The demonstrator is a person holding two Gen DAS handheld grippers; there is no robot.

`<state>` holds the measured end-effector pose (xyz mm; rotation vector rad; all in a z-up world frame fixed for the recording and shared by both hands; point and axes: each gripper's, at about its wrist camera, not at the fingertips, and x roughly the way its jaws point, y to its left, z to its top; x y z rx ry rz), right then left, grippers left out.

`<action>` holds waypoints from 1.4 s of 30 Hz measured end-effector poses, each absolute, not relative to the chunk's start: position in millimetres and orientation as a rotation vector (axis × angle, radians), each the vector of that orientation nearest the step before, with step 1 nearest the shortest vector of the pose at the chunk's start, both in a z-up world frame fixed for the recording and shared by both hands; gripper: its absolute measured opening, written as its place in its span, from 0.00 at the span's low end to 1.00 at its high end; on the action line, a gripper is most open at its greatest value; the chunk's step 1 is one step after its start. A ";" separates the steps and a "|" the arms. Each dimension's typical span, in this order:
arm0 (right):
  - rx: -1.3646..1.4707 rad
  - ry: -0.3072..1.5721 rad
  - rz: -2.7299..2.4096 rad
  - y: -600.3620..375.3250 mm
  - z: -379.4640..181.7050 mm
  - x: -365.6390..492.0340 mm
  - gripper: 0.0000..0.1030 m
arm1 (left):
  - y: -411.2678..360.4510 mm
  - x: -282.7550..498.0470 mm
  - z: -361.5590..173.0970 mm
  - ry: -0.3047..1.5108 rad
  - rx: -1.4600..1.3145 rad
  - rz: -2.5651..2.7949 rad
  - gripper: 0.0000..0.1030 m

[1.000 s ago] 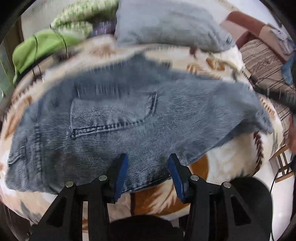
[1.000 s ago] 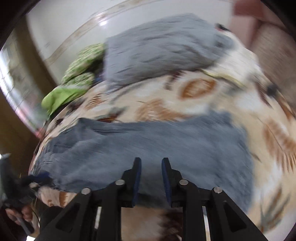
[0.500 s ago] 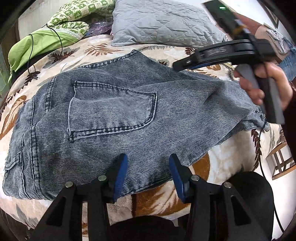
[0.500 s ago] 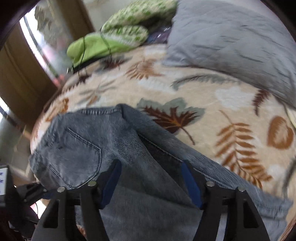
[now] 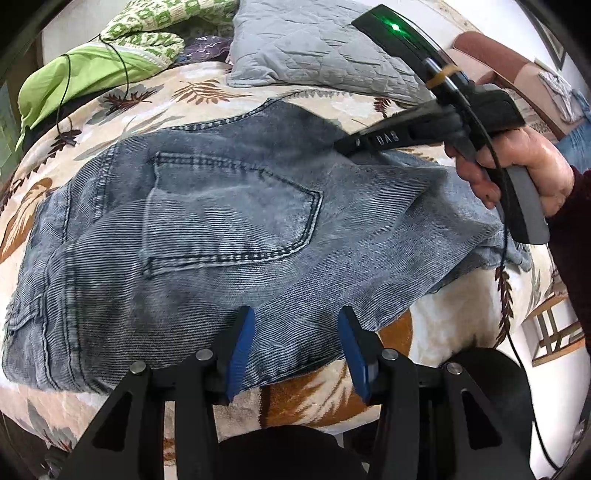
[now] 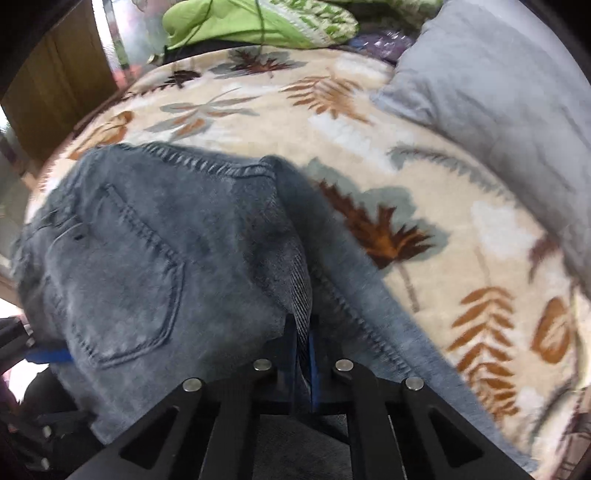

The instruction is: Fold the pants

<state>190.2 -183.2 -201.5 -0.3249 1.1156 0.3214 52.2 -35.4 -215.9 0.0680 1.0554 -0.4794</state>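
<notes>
Grey jeans (image 5: 229, 236) lie back-pocket up on leaf-print blanket (image 6: 280, 107), waist toward bed's left edge. Right gripper (image 6: 303, 343) just snapped closed, pinching a raised denim ridge at the far edge near the seat seam. Left gripper (image 5: 295, 350) about half open over the near edge, pads clamping nothing

Bed blanket (image 5: 207, 92): cream, leaf print. Grey quilted pillow (image 5: 317, 48) at far side. Green cloth (image 5: 85, 74) and green-patterned fabric (image 5: 147, 22) beside pillow, thin black cable across. Possibly wooden stool (image 5: 554, 328), right.
</notes>
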 end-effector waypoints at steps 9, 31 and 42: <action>-0.197 1.072 0.222 -188.1 -190.8 239.8 0.05 | -36.2 60.3 -203.2 1.004 0.094 -0.446 0.49; 0.437 0.964 -0.092 -503.7 -148.5 42.2 0.15 | 48.3 55.4 -206.7 1.013 0.147 -0.265 0.49; 0.585 0.948 -0.106 -509.1 -181.9 19.2 0.22 | 78.1 59.0 -215.6 1.100 0.066 -0.243 0.54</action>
